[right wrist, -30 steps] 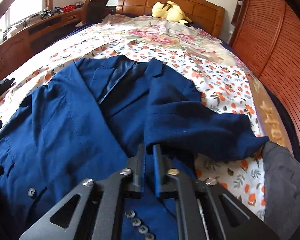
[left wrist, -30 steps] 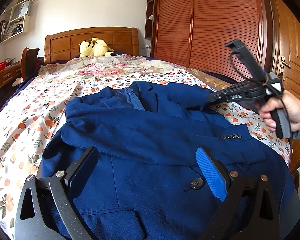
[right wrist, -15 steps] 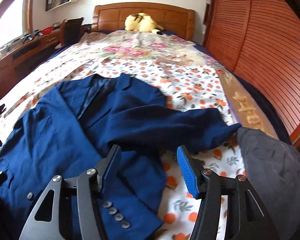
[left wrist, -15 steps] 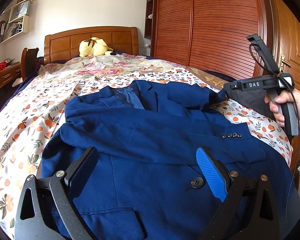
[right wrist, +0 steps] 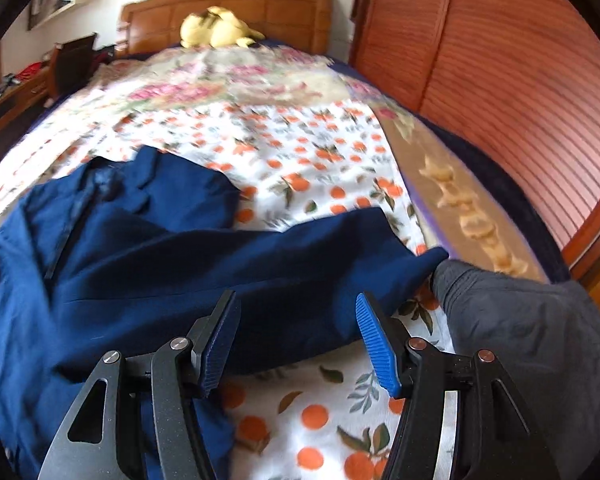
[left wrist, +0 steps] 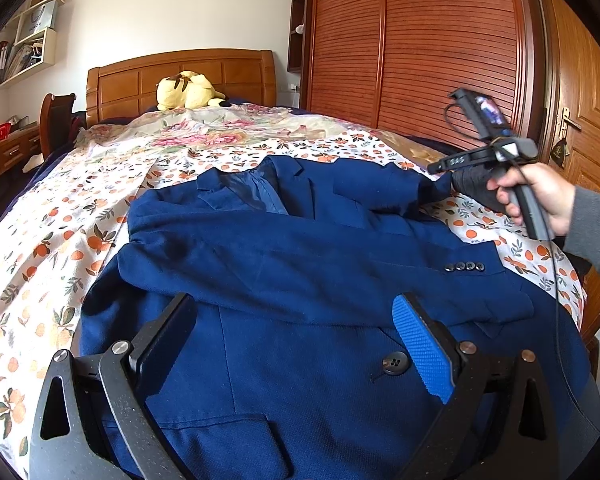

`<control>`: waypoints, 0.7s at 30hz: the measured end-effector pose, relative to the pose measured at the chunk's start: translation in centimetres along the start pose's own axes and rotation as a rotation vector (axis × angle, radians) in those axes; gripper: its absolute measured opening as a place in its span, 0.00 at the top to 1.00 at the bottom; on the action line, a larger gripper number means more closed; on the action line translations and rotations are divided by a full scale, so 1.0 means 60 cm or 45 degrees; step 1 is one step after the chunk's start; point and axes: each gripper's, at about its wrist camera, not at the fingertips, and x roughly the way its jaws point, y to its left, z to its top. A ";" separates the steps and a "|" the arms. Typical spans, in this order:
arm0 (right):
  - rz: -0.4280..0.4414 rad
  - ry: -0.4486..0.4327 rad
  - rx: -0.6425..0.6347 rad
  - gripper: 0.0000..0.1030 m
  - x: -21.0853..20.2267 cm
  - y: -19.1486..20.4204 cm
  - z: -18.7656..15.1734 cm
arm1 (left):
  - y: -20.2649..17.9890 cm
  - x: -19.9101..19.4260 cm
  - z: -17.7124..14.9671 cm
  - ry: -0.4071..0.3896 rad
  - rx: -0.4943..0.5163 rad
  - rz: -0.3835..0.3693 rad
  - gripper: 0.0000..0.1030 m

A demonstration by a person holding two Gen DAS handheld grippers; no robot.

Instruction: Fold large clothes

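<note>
Jacket: a navy blue woven suit jacket (left wrist: 300,280) lay front-up on the bed, collar toward the headboard, hem toward the left wrist camera.
Near sleeve: one sleeve (left wrist: 320,264) was folded across the chest, its cuff with four dark buttons (left wrist: 464,267) ending near the jacket's right edge.
Far sleeve: the other sleeve (right wrist: 260,256) stretched sideways off the body onto the bedspread, its cuff end touching or just beside a dark grey garment (right wrist: 540,340).
Front button: a single dark round button (left wrist: 396,361) sat on the lower front panel, between the left tool's fingers in view.
Left tool: the left tool (left wrist: 300,344) hung over the jacket's lower front, its black and blue-padded fingers (left wrist: 420,352) spread wide and released, with no cloth between them.
Right tool: the right tool (right wrist: 296,340) was released, its blue pads apart above the far sleeve and clear of the fabric; the view was blurred.
Hand: a hand (left wrist: 536,196) in a grey sleeve gripped the right tool's handle at the bed's right side.
Bed: a white bedspread printed with oranges and leaves (left wrist: 60,248) covered the bed, with a pink floral cloth (left wrist: 204,132) farther up.
Headboard: a yellow plush toy (left wrist: 186,90) rested against the brown wooden headboard (left wrist: 140,80).
Surroundings: a reddish slatted wooden wardrobe (left wrist: 420,40) stood beside the bed.
</note>
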 end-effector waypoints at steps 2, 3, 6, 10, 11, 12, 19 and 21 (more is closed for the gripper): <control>-0.021 0.054 0.015 0.40 0.029 -0.003 -0.001 | 0.000 0.000 0.000 0.002 0.001 0.000 0.04; -0.043 0.084 0.020 0.40 0.044 -0.003 -0.004 | 0.000 0.001 0.000 0.002 0.001 -0.001 0.04; -0.042 0.172 0.056 0.37 0.079 -0.009 -0.012 | 0.000 0.002 0.000 0.004 -0.001 -0.002 0.04; 0.000 0.226 0.141 0.28 0.098 -0.017 -0.028 | 0.000 0.002 0.000 0.004 -0.001 -0.003 0.04; 0.006 0.233 0.153 0.27 0.100 -0.020 -0.029 | 0.000 0.002 0.000 0.004 0.000 -0.002 0.04; 0.014 0.240 0.169 0.26 0.103 -0.023 -0.029 | 0.000 0.002 0.000 0.004 0.002 -0.001 0.04; 0.087 0.229 0.285 0.26 0.122 -0.055 -0.017 | 0.000 0.007 -0.001 0.013 0.004 0.003 0.04; 0.083 0.219 0.271 0.36 0.132 -0.058 -0.016 | 0.001 0.007 -0.001 0.016 0.002 0.003 0.04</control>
